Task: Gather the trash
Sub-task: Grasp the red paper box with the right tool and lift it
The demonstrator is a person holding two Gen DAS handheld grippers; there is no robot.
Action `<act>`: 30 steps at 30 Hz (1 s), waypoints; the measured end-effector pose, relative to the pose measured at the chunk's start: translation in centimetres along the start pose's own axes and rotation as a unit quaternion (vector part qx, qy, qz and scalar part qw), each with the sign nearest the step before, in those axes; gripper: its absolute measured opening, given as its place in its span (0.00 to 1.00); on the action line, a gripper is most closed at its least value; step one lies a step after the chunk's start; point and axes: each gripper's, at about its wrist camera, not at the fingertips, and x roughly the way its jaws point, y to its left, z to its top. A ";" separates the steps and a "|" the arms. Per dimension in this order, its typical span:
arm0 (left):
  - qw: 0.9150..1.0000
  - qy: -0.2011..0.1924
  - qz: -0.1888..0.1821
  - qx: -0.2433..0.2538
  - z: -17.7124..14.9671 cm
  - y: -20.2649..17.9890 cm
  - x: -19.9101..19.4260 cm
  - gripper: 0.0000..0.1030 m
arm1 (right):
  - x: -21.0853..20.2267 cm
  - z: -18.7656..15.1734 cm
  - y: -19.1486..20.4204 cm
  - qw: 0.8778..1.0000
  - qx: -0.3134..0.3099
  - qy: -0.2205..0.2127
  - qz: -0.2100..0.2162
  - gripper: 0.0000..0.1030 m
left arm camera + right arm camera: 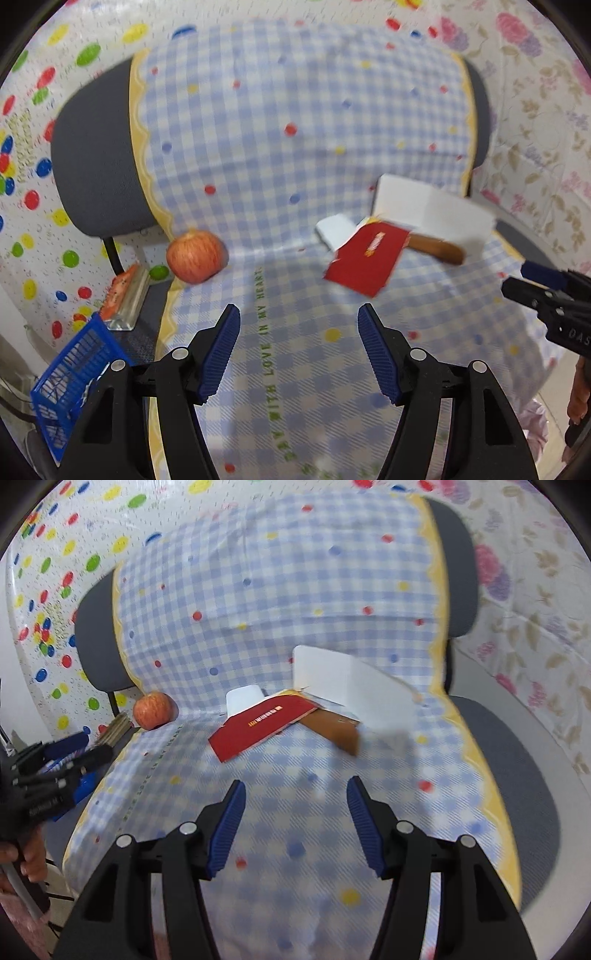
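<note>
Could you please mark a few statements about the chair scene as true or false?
1. Both grippers, left gripper and right gripper, are open and empty. True.
2. The apple sits inside the blue basket. False: it rests on the checked cloth, apart from the basket.
3. The red box lies flattened on the cloth. True.
4. The right gripper grips the white card. False: the card stands beyond its open jaws, untouched.
</note>
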 end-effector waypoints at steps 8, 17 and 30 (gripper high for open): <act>1.000 0.014 0.014 -0.008 0.4 2.3 4.1 0.81 | 8.0 3.0 2.7 0.999 -0.004 0.036 0.004 0.64; 1.000 0.014 0.019 -0.019 0.7 3.9 5.3 0.81 | 13.9 4.1 3.3 0.996 0.028 0.087 -0.001 0.72; 0.999 0.005 0.030 -0.023 0.4 4.5 3.1 0.81 | 15.7 5.6 4.0 0.994 0.069 0.077 -0.037 0.22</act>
